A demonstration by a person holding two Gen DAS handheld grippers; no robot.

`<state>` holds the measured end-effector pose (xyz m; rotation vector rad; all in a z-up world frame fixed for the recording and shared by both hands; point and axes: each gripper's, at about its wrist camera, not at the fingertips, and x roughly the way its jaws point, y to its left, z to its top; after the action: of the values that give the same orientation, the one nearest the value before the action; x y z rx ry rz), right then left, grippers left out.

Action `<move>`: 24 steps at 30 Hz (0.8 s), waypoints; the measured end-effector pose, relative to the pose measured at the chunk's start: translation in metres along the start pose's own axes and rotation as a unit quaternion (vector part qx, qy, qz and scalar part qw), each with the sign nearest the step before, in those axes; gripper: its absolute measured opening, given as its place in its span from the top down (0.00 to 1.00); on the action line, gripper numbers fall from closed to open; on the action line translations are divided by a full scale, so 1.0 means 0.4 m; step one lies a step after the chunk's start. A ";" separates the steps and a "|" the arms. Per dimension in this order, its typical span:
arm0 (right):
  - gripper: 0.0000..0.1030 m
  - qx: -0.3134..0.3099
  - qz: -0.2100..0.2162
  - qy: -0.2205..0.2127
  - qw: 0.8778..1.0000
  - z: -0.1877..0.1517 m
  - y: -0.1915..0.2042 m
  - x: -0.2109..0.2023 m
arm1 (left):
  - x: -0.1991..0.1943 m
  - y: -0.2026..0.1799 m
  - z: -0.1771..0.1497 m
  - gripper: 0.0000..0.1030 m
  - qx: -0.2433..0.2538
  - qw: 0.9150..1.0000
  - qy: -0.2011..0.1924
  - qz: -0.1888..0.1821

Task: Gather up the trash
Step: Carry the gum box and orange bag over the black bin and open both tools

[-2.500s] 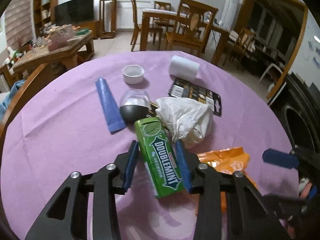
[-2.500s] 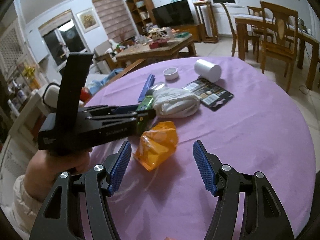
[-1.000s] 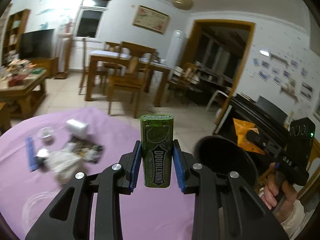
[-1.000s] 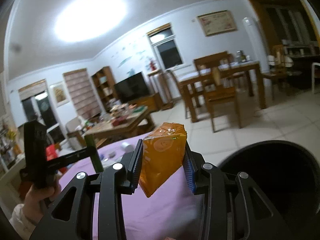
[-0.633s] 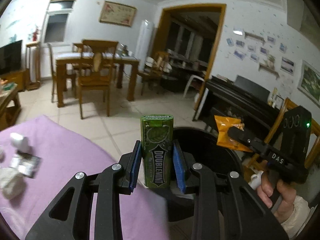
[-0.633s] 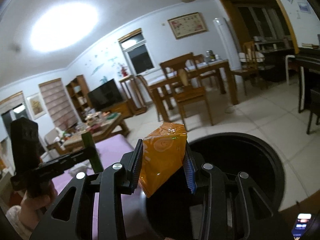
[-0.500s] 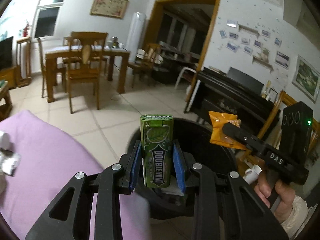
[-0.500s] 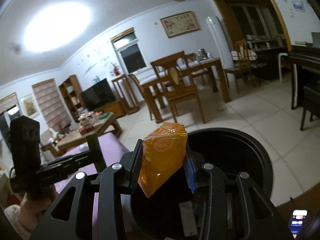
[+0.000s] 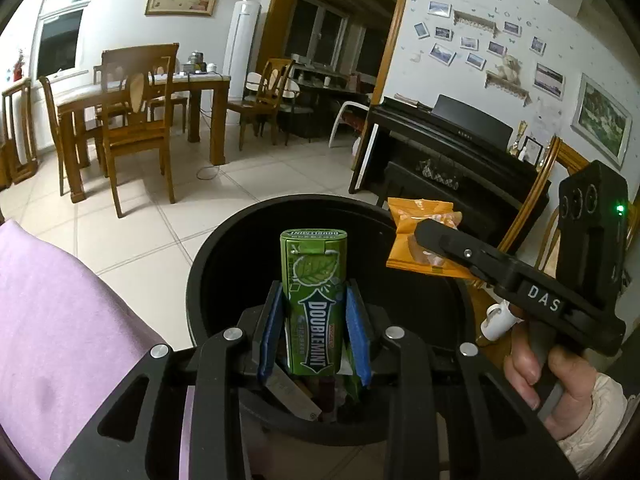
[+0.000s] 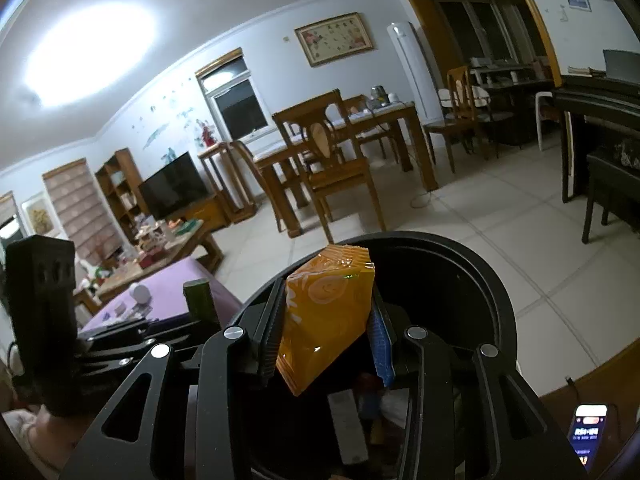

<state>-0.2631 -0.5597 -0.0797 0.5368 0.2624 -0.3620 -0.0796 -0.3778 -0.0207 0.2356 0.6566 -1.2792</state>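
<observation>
The gum pack (image 9: 313, 300) stood upright over the bin (image 9: 208, 280); the snack packet (image 9: 416, 236) hung at its two o'clock — the purple table (image 9: 60, 320) at nine o'clock, the piano (image 9: 452, 148) behind the bin.

Beyond me stands a wooden dining table (image 9: 140, 88) with chairs (image 9: 136, 120) around it, on a pale tiled floor (image 9: 152, 232). A black piano (image 9: 452, 156) sits against my right wall under pinned photos (image 9: 476, 44). A TV (image 10: 172, 190) stands far left; a lit phone (image 10: 588, 436) lies low right.
</observation>
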 end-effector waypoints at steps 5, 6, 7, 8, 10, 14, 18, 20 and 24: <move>0.63 0.002 -0.005 0.002 1.000 -0.004 0.001 0.004 | 0.005 -0.005 0.006 0.70 0.005 1.000 0.004 -0.003; 0.63 0.003 -0.006 0.002 1.000 -0.001 0.006 0.007 | 0.007 -0.005 0.006 0.70 0.005 1.000 0.005 -0.003; 0.63 0.003 -0.007 0.003 1.000 0.005 0.016 0.004 | 0.008 -0.003 0.008 0.70 0.005 1.000 0.005 -0.004; 0.63 0.004 -0.007 0.003 1.000 0.005 0.014 0.008 | 0.009 -0.002 0.007 0.70 0.005 1.000 0.006 -0.003; 0.63 0.004 -0.008 0.005 1.000 0.004 0.013 0.013 | 0.010 -0.006 0.009 0.70 0.005 1.000 0.007 -0.003; 0.63 0.004 -0.009 0.006 1.000 -0.002 0.023 0.020 | 0.011 -0.007 0.010 0.70 0.005 1.000 0.007 -0.003; 0.53 0.008 -0.010 0.007 1.000 -0.006 0.022 0.021 | 0.013 -0.010 0.011 0.70 0.006 1.000 0.009 -0.002; 0.39 0.013 -0.010 0.008 1.000 -0.009 0.024 0.017 | 0.013 -0.009 0.012 0.68 0.007 1.000 0.009 0.001; 0.29 0.018 -0.011 0.006 1.000 -0.017 0.025 0.015 | 0.012 -0.008 0.011 0.42 0.005 1.000 0.006 0.005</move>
<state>-0.2548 -0.5496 -0.0830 0.5723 0.2733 -0.3860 -0.0804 -0.3848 -0.0195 0.2553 0.6592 -1.2734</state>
